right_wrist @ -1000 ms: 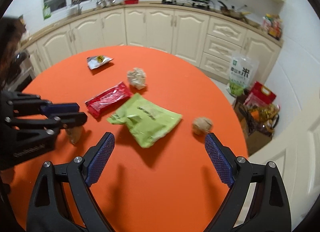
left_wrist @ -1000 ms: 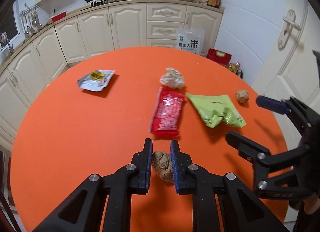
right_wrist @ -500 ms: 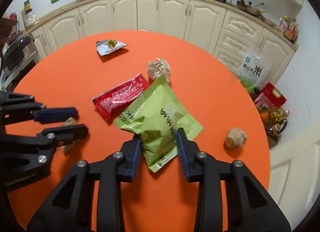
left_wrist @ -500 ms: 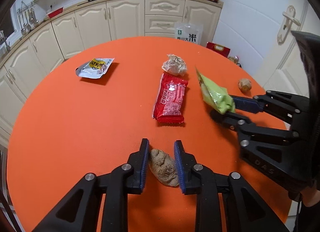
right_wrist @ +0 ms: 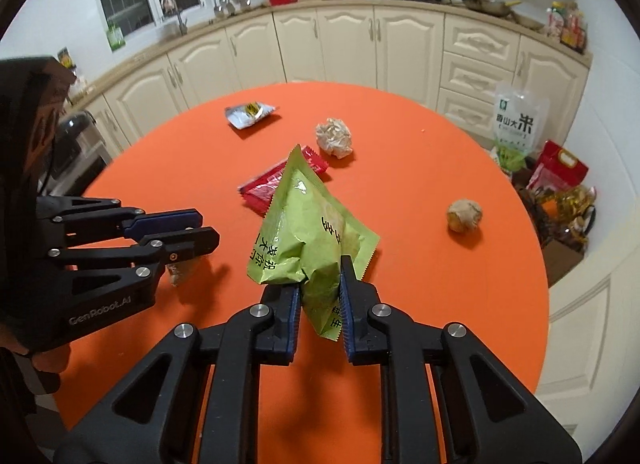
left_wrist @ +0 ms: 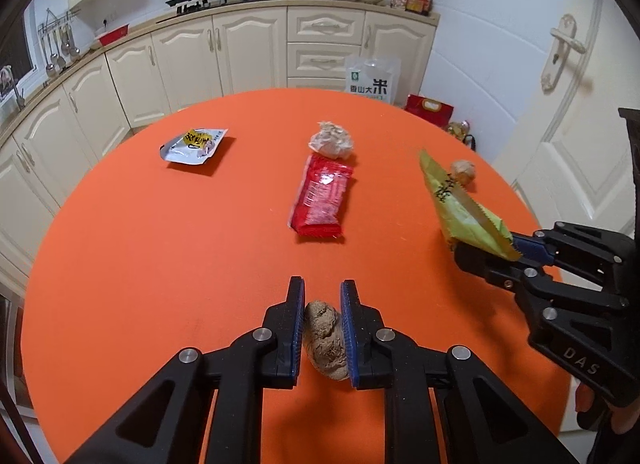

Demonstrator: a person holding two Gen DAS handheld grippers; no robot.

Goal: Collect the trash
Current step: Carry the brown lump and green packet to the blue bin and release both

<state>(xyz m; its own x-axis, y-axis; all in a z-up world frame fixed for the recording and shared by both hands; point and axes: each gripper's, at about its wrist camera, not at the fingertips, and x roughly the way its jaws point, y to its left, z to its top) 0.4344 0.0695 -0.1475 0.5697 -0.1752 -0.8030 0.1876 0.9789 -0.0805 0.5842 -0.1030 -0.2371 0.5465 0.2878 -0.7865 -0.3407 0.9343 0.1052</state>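
A: Your left gripper [left_wrist: 323,320] is nearest you, at 6 o'clock on the round orange table [left_wrist: 160,248]. What does it have?

B: Your left jaws have just been closing, and they pinch a brown crumpled paper wad [left_wrist: 325,340] between the blue pads [left_wrist: 347,328]. The wad hangs out below the jaws, with its shadow on the table beneath.

A: And your right gripper [right_wrist: 319,306]?

B: Your right jaws have also just been closing. They are pressed onto the lower corner of a green snack bag [right_wrist: 310,232], which stands up tilted from the jaws, off the table, its top corner pointing toward 12 o'clock. Seen from your left gripper, that bag sits at about 3 o'clock, clear of the tabletop.

A: What lies past your two grippers?

B: Toward the table's middle a red wrapper [left_wrist: 322,199] lies flat. Just beyond its far end, close beside it, sits a pale crumpled paper ball [left_wrist: 331,139]. Whether they touch you cannot tell.

A: Farther out?

B: At about 2 o'clock near the table's edge rests a small tan paper ball [right_wrist: 464,215], well apart from the rest. At about 10 o'clock, toward the far rim, lies a silver-and-yellow pouch [left_wrist: 194,145], opened and flat.

A: Beyond the table?

B: A rice bag [right_wrist: 516,125] stands on the floor against the cream cabinets [left_wrist: 248,47], with a red gift bag [right_wrist: 558,163] beside it.
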